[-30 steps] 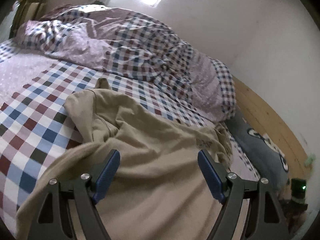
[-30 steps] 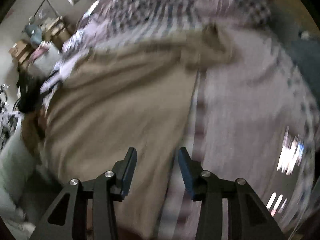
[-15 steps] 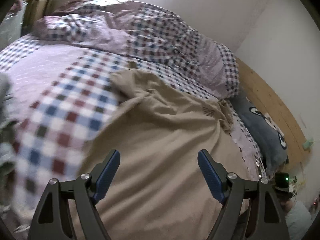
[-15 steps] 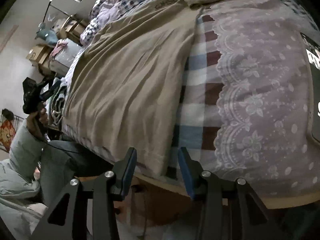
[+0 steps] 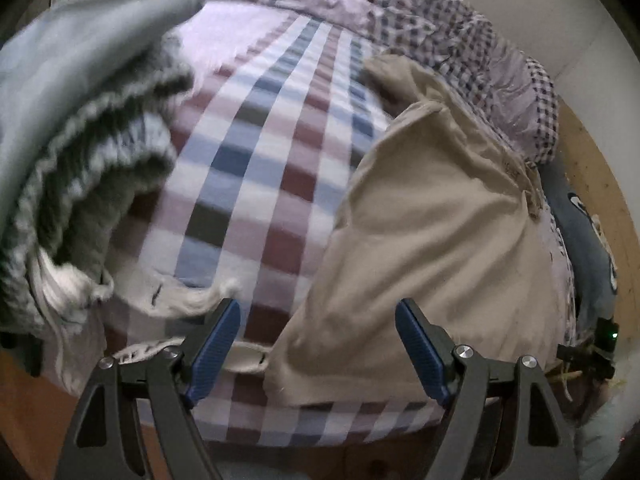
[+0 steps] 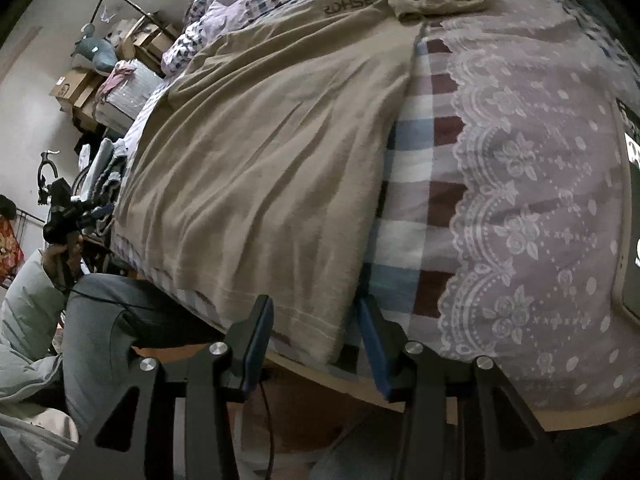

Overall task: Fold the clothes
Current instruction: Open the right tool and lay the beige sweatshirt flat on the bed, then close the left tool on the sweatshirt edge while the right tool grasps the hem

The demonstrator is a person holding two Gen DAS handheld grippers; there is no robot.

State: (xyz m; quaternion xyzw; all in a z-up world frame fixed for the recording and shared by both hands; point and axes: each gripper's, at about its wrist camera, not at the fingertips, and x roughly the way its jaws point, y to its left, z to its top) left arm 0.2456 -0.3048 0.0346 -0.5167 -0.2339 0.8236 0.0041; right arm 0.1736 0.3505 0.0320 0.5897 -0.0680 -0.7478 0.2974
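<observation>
Right tool (image 6: 316,340) straddles beige shirt (image 6: 272,152) hem; print unreadable.

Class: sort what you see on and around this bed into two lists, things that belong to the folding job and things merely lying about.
Belongs to the job:
- beige shirt
- left gripper, open
- right gripper, open at the shirt's hem corner

Lying about:
- grey knitted garment pile
- checked sheet
- rumpled quilt
- cardboard boxes

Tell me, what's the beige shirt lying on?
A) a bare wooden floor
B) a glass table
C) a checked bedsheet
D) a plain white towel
C: the beige shirt is spread flat on the checked bedsheet, squares showing beside it.
</observation>
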